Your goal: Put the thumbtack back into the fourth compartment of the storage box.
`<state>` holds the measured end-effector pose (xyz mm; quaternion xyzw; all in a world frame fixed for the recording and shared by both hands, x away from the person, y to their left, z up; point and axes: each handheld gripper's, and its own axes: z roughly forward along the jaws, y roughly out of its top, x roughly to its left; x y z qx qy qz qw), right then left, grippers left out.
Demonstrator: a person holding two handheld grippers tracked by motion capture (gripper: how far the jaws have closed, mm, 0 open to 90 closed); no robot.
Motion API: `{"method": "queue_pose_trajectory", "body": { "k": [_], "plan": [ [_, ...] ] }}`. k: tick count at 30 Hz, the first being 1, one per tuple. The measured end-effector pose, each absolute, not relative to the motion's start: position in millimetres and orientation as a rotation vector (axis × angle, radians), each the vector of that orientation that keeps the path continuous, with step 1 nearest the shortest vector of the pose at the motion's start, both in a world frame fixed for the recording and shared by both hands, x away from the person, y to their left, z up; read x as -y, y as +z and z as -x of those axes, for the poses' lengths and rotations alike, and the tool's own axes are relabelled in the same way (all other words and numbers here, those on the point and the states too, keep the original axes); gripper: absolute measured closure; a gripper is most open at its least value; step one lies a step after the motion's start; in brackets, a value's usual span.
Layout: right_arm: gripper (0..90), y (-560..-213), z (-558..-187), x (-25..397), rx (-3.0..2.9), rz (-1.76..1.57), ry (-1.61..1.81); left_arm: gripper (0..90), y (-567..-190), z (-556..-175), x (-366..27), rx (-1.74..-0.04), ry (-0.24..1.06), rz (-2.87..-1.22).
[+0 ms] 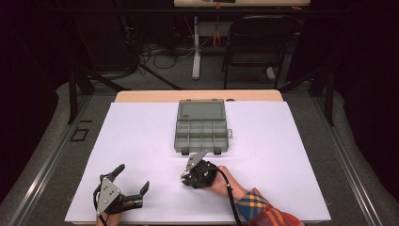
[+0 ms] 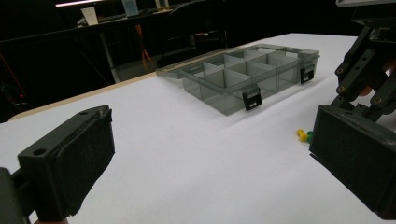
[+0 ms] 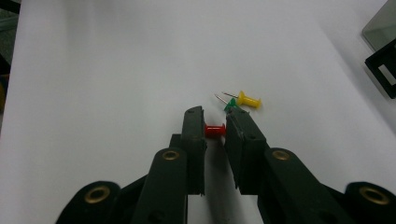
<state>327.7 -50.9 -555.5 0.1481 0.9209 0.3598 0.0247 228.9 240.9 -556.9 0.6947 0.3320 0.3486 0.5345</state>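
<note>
A red push pin point(image 3: 215, 130) sits crosswise between the jaws of my right gripper point(image 3: 215, 116), which is shut on it low over the white table point(image 3: 116, 70). Just beyond the right jaw's tip lie a yellow push pin point(image 3: 247, 100) and a green push pin point(image 3: 229, 105), both loose on the table. The yellow pin point(image 2: 302, 135) also shows in the left gripper view, below the right gripper point(image 2: 369, 70). My left gripper point(image 1: 133, 177) rests open near the front left edge with nothing between its pads point(image 2: 74, 163). In the high view the right gripper point(image 1: 184, 178) is just in front of the box.
A grey clear compartment box point(image 1: 201, 129) lies open mid-table, lid point(image 1: 201, 110) folded back, with its latches point(image 2: 252, 99) toward me. A black chair point(image 1: 259, 42) and a table leg stand beyond the far edge. The table has bare white surface on both sides of the box.
</note>
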Motion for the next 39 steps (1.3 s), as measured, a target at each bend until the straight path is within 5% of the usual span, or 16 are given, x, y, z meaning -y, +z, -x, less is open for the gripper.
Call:
{"method": "queue_pose_trajectory", "body": {
  "k": [25,39],
  "plan": [
    [75.4,-545.7,-327.7,53.7,-2.771,-0.492,1.154,0.0,-556.8,-228.9,-240.8,-0.791,0.833,-1.655],
    [82.8,-551.7,-329.8,51.2,-2.814,-0.500,1.064,0.0,-556.8,-228.8,-241.2,-0.795,0.834,-1.654]
  ]
}}
